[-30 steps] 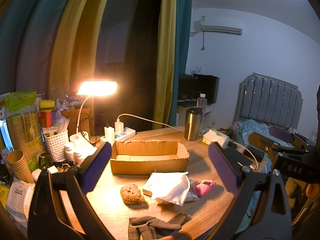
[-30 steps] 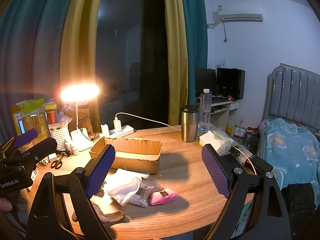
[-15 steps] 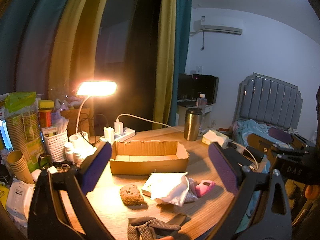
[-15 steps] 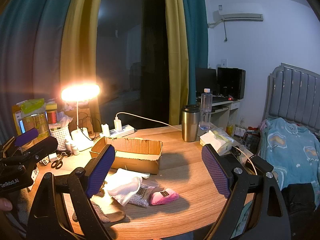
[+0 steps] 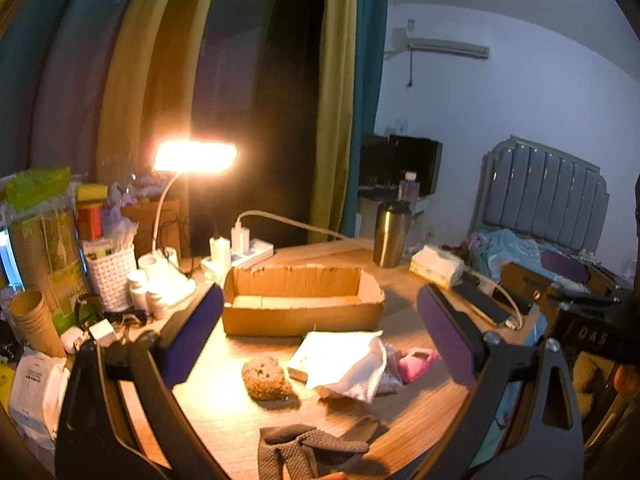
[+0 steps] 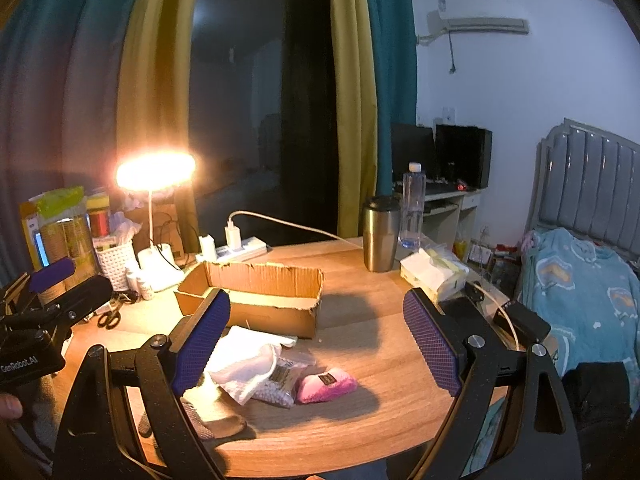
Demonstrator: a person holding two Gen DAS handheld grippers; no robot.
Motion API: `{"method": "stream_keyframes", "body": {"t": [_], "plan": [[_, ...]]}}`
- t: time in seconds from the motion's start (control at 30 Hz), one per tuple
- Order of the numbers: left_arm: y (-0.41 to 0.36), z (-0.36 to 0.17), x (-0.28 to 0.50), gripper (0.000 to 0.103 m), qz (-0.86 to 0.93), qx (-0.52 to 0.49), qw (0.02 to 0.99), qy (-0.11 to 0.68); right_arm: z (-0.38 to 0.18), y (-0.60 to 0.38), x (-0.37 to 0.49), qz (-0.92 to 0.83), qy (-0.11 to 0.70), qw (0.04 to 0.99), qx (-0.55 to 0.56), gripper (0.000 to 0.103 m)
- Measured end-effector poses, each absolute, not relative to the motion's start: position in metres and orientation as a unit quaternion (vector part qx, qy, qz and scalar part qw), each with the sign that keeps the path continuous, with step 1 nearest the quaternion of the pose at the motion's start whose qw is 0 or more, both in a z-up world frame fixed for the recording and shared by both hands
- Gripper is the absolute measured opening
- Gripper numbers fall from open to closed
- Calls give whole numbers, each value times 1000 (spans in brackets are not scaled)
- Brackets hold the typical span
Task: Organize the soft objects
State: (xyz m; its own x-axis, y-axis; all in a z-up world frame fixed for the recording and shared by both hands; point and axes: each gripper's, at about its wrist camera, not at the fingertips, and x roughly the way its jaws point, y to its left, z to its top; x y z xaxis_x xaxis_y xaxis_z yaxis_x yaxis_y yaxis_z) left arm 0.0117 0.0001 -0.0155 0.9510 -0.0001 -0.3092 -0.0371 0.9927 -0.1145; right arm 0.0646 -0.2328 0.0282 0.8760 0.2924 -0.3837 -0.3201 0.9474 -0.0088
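We work at a round wooden table (image 6: 384,352) in a bedroom, lit by a white gooseneck desk lamp (image 5: 195,157) in front of a dark window with yellow and teal curtains. An open, shallow brown cardboard box (image 5: 300,300) stands near the table's centre, and it appears empty.

The soft objects lie in front of the box, toward us: a brown porous sponge (image 5: 266,378), a crumpled white cloth (image 5: 346,364) draped over a clear packet, a pink knitted item (image 6: 326,386) just beside that packet, and a grey mesh-textured glove (image 5: 308,452) at the near table edge.

The left gripper (image 5: 320,344) hangs above the pile with its purple-padded fingers spread wide and nothing between them. The right gripper (image 6: 316,344) is likewise fully spread and empty, above the cloth and the pink item.

Compared with one second ago, almost nothing has changed: both views show only a slight drift, and no object has shifted. We judge that sorting has not begun; all four items remain outside the box. The next step is probably a descent onto the nearest item, most likely the sponge or the cloth.
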Motion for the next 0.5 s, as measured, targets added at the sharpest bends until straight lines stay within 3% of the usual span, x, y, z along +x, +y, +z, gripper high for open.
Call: {"method": "stream_keyframes", "body": {"t": [0.5], "plan": [[13, -94, 43, 98, 29, -70, 961, 266, -32, -232, 109, 155, 281, 946, -42, 91]]}}
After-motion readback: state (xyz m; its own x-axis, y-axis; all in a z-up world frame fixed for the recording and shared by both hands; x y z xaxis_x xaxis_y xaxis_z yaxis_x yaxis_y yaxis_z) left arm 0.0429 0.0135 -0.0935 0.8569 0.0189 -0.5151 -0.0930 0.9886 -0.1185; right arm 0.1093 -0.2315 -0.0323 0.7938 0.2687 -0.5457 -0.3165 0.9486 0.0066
